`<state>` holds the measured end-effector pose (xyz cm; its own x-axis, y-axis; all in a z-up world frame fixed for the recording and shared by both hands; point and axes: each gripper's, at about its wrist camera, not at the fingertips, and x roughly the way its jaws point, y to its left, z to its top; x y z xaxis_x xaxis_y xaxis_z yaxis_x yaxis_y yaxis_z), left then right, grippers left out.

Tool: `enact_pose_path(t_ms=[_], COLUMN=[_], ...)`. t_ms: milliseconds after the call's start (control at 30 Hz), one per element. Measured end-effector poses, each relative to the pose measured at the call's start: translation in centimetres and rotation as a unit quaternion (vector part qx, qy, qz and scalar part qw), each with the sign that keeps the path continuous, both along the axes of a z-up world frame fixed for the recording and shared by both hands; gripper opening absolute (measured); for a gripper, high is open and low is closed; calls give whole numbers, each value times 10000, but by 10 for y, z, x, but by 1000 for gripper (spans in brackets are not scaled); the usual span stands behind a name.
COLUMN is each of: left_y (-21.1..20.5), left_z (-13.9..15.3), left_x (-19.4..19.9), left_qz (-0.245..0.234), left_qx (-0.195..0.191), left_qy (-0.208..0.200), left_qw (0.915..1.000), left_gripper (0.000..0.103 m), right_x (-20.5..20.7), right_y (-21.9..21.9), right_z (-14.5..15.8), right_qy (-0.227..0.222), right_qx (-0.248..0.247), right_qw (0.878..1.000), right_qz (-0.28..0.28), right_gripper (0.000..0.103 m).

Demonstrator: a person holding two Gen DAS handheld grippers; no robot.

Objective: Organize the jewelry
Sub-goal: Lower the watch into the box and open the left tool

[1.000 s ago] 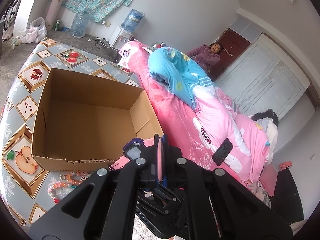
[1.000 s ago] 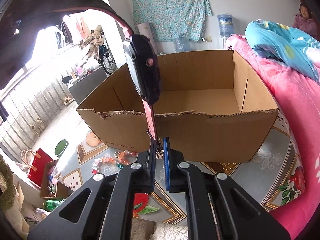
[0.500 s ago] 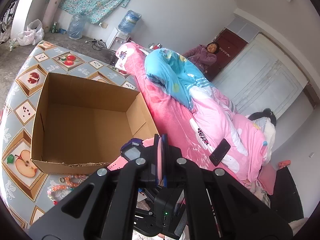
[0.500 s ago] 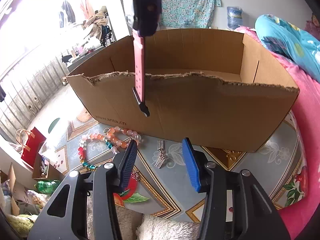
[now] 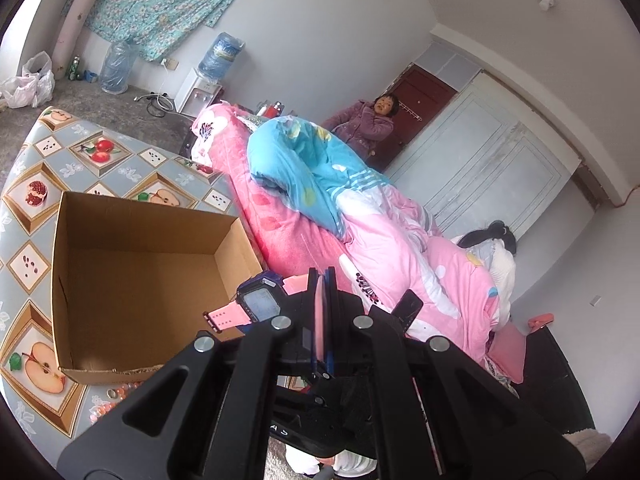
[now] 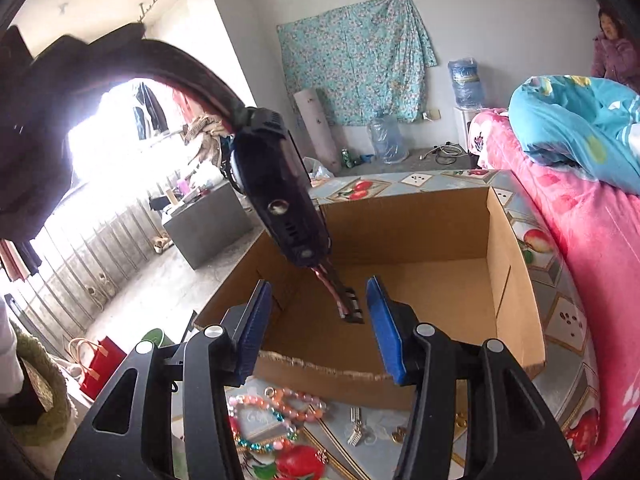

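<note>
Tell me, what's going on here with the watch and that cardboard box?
A person with a gripper in each hand is sorting jewelry. The left gripper is shut on the strap of a pink watch, which hangs over the open cardboard box. The right gripper has just been opening; its pads aren't touching the strap's free end hanging between them. Bead bracelets lie on the table.

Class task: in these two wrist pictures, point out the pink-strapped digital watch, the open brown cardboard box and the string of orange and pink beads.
Pink-strapped digital watch (image 5: 262, 305): left wrist view, on its grey screen.
Open brown cardboard box (image 6: 508, 248): right wrist view, on its right inner wall.
String of orange and pink beads (image 6: 298, 410): right wrist view, on the lower bead loop.
</note>
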<state>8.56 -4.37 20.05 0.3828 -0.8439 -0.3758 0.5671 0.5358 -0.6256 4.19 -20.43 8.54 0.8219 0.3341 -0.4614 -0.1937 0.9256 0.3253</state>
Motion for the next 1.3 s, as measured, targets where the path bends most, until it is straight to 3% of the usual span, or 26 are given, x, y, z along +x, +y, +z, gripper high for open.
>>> enact_pose_path(t_ms=[100, 200, 367, 533, 633, 767, 867, 933, 1000, 1300], left_y=[10, 23, 30, 19, 10, -6, -9, -7, -3, 30], left_z=[5, -1, -29, -71, -97, -120, -129, -130, -131, -119], left_x=[12, 32, 70, 107, 130, 156, 163, 164, 165, 148], left_qz=[119, 327, 448, 675, 759, 945, 1151, 1253, 1352, 1735], left_qx=[-19, 67, 223, 1091, 1594, 2438, 2868, 2919, 2910, 2701], left_qy=[-65, 22, 396, 541, 645, 547, 386, 332, 320, 229], left_qw=[9999, 9994, 9980, 9903, 9822, 9637, 9503, 9476, 9466, 9468], left_gripper=[2, 2, 2, 2, 2, 5, 15, 35, 36, 37], right_x=[18, 41, 80, 129, 154, 177, 184, 184, 184, 187], right_y=[-9, -19, -23, -16, -9, 6, 10, 10, 10, -2], right_z=[8, 12, 12, -11, -25, -39, -54, -59, -60, -51], right_qy=[-32, 46, 271, 814, 1184, 1425, 1823, 1987, 2018, 2150], right_qx=[-151, -478, -1384, -2602, -3055, -3864, -4049, -4024, -4002, -4018], right_qw=[9997, 9981, 9891, 9619, 9448, 9110, 8951, 8922, 8925, 8891], right_qz=[-200, -374, -427, -177, 61, 205, 394, 506, 513, 419], right_gripper=[19, 11, 9, 8, 6, 7, 8, 13, 20, 23])
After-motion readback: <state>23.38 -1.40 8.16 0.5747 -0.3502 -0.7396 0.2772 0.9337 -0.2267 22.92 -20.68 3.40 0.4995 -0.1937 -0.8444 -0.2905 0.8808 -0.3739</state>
